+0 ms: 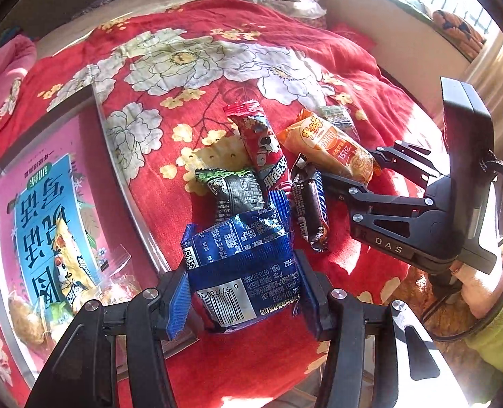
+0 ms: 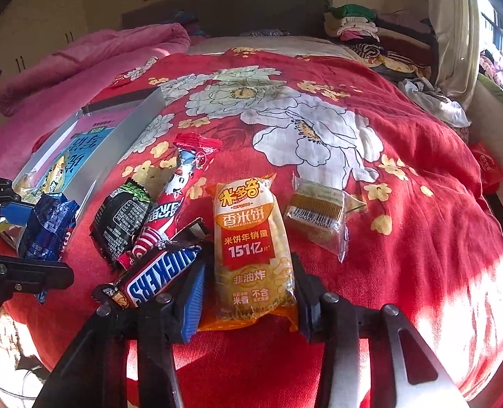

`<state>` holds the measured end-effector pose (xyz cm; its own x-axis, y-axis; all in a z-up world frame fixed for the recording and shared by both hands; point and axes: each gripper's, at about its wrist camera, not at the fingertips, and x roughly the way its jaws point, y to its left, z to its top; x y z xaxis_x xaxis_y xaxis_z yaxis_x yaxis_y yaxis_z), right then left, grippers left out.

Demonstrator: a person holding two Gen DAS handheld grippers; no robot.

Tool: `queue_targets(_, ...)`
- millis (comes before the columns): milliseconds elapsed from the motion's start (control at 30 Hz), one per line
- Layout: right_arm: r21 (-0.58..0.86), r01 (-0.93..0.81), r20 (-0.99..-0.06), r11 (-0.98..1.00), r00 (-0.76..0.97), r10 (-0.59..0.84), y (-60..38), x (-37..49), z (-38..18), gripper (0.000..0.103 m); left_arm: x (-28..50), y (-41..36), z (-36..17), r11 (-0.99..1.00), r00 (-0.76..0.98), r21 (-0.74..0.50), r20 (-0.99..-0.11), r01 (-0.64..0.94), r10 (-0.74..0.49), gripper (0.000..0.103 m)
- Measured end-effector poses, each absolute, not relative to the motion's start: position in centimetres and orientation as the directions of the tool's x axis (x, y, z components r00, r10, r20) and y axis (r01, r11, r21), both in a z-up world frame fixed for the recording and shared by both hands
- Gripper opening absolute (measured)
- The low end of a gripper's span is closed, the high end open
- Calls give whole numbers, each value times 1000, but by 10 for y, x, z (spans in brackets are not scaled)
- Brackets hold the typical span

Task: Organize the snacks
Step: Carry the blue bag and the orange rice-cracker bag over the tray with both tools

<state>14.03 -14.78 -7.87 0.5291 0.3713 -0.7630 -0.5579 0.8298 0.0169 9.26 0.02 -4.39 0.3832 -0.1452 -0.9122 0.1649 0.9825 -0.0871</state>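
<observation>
My left gripper (image 1: 242, 292) is shut on a blue snack packet (image 1: 241, 265), held just above the red bedspread; it also shows in the right wrist view (image 2: 47, 227). My right gripper (image 2: 249, 292) has its jaws around the near end of an orange rice-cracker packet (image 2: 251, 241) lying on the bedspread; whether they press it I cannot tell. The packet also shows in the left wrist view (image 1: 329, 146). Beside it lie a Snickers bar (image 2: 159, 272), a red packet (image 2: 176, 190), a black-and-green packet (image 2: 122, 217) and a clear-wrapped yellow snack (image 2: 319, 217).
A silver box (image 1: 125, 183) with a pink and blue printed bottom sits at the left, holding a yellow packet (image 1: 71, 265) and other snacks. A pink blanket (image 2: 81, 57) and piled clothes (image 2: 370, 34) lie at the bed's far end.
</observation>
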Motion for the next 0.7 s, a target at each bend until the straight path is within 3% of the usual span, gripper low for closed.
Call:
queue_targets(100,32,-575,-757,817,520,395,-147,144,-79,43,90,4,-42,983,391,-105,-907,152,-158,56)
queue_targets(133,40,-571,-755,820,520,399,-149,145,-79,36,90,5,-41,983,394,-107,-906,149,-158,56)
queue_targets(167,51,-566,-752,823,520,405,-151,146,-78,35,90,7,-40,983,396,-109,-904,146,-159,56)
queue_targets(433,171,-522,-675,835,556,486,-180,143,-54,34,87,21,-32,986,418,-132,-894,98,-161,56)
queue_targets(700,181,-522,-626,833,593,507,-186,131,-34,34,79,33,-18,988,456,-140,-876,72,-157,56)
